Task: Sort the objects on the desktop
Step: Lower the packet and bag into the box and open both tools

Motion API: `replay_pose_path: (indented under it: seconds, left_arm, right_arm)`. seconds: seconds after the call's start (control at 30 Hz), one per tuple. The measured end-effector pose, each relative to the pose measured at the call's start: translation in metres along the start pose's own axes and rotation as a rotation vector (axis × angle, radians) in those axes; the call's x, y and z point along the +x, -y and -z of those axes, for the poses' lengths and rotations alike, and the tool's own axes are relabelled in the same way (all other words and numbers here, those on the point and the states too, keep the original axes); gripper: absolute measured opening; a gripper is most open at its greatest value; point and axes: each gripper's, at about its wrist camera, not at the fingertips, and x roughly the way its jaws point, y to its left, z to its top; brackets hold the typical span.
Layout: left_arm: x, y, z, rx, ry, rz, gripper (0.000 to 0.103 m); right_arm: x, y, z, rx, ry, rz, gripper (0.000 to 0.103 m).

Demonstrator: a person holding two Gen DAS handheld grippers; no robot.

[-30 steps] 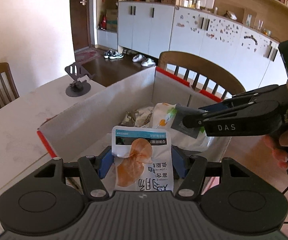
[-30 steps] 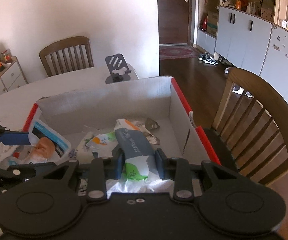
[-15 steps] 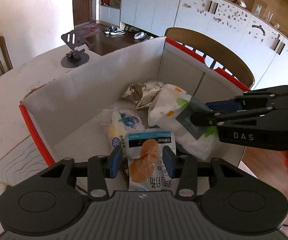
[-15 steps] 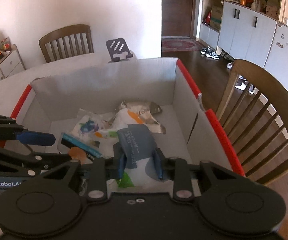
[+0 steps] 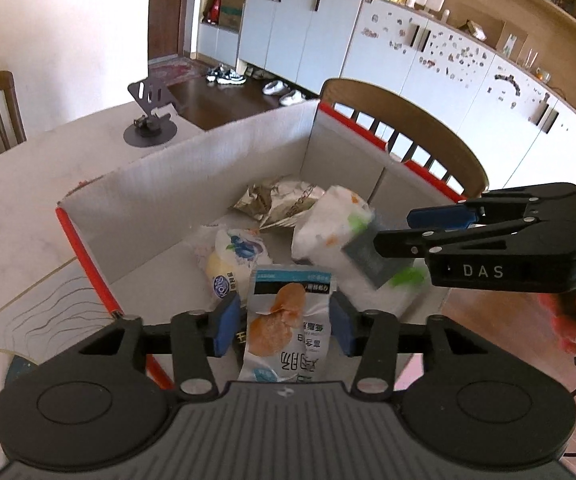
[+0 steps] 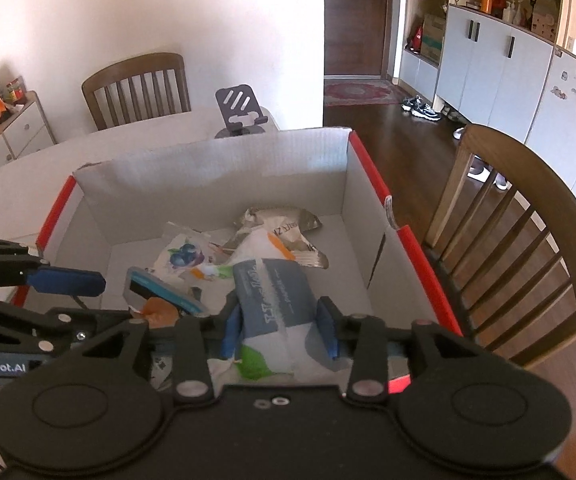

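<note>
Left wrist view: my left gripper (image 5: pixel 283 328) has a chip packet (image 5: pixel 288 320) between its blue pads, jaws opening and a gap showing on both sides — I take it as a release into the cardboard box (image 5: pixel 191 176). My right gripper (image 6: pixel 279 330) straddles a grey-and-white pouch (image 6: pixel 275 296), its jaws opening too, pads seemingly clear. Both packets sit over the box floor among other wrappers. Next, I judge, lift both hands straight up; the red-edged walls stand close on each side, open room lies above.
</note>
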Motion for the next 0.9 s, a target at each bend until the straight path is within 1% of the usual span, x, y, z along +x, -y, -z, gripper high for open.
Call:
replay_pose_path:
  seconds: [0.03,0.07,0.13,0.23,0.37,0.43,0.6,0.67,0.77,0.9]
  left_arm:
    - [-0.003,0.000,0.000,0.002,0.007,0.001,0.057]
    - [-0.007,0.001,0.000,0.004,0.017,0.002,0.059]
    - [-0.013,0.002,0.001,0.002,0.027,0.004,0.059]
    - [-0.023,0.004,0.004,-0.006,0.041,0.010,0.062]
    - [-0.037,0.007,0.008,-0.008,0.058,0.012,0.063]
    - [-0.044,0.007,0.011,-0.013,0.069,0.011,0.063]
    - [-0.067,0.006,0.019,-0.015,0.112,0.005,0.063]
    - [-0.075,0.006,0.022,-0.011,0.126,0.003,0.068]
    - [-0.089,0.004,0.027,-0.001,0.150,0.002,0.070]
    - [-0.103,-0.004,0.036,-0.009,0.163,0.007,0.072]
  right_arm:
    - [-0.003,0.000,0.000,0.000,0.006,-0.001,0.043]
    - [-0.006,0.000,-0.001,-0.001,0.012,-0.002,0.043]
    - [-0.011,-0.001,-0.003,-0.005,0.020,-0.007,0.044]
    - [-0.019,-0.003,-0.004,-0.009,0.022,-0.018,0.045]
    - [-0.029,-0.005,-0.005,-0.002,0.024,-0.040,0.045]
    - [-0.034,-0.008,-0.006,-0.001,0.027,-0.049,0.047]
    - [-0.046,-0.021,-0.006,-0.012,0.044,-0.076,0.049]
    - [-0.050,-0.027,-0.005,-0.019,0.052,-0.074,0.057]
    - [-0.056,-0.036,-0.004,-0.014,0.066,-0.077,0.058]
    - [-0.062,-0.049,-0.001,-0.008,0.075,-0.074,0.059]
